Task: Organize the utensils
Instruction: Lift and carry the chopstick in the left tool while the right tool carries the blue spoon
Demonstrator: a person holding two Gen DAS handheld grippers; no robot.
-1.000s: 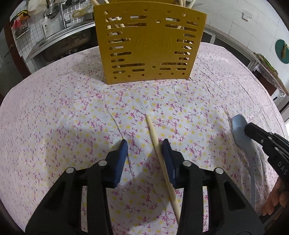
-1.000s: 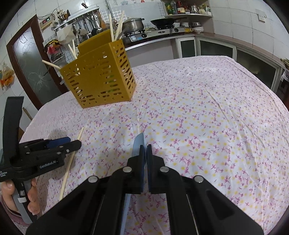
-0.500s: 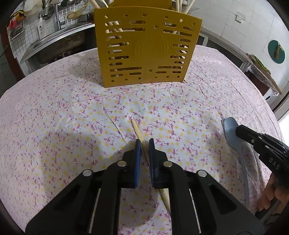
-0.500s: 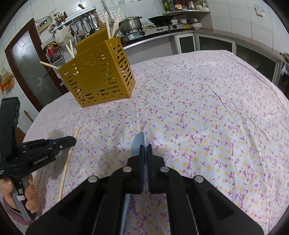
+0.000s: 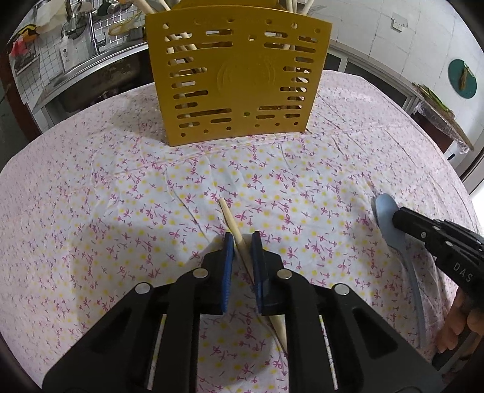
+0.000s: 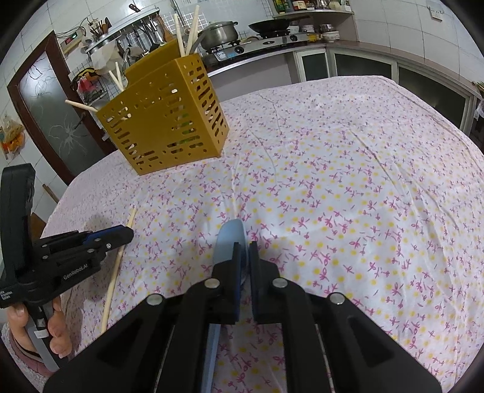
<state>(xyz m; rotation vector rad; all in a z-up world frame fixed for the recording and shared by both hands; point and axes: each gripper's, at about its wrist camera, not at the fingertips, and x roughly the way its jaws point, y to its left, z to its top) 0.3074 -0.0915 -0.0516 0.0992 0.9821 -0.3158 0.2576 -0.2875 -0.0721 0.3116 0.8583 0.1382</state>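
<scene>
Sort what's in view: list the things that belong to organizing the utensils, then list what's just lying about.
Belongs to the job:
- wooden chopstick, between the left gripper's jaws
- light blue spoon, between the right gripper's jaws
- yellow slotted utensil holder, already holding chopsticks

Just lying about:
- floral tablecloth
- pot and wok on the stove
- dish rack on the wall

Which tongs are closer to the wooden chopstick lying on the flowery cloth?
Left. The left tongs have the pale wooden chopstick right between their blue pads. The right tongs sit off to the side, closed on the light blue plastic spoon.
</scene>
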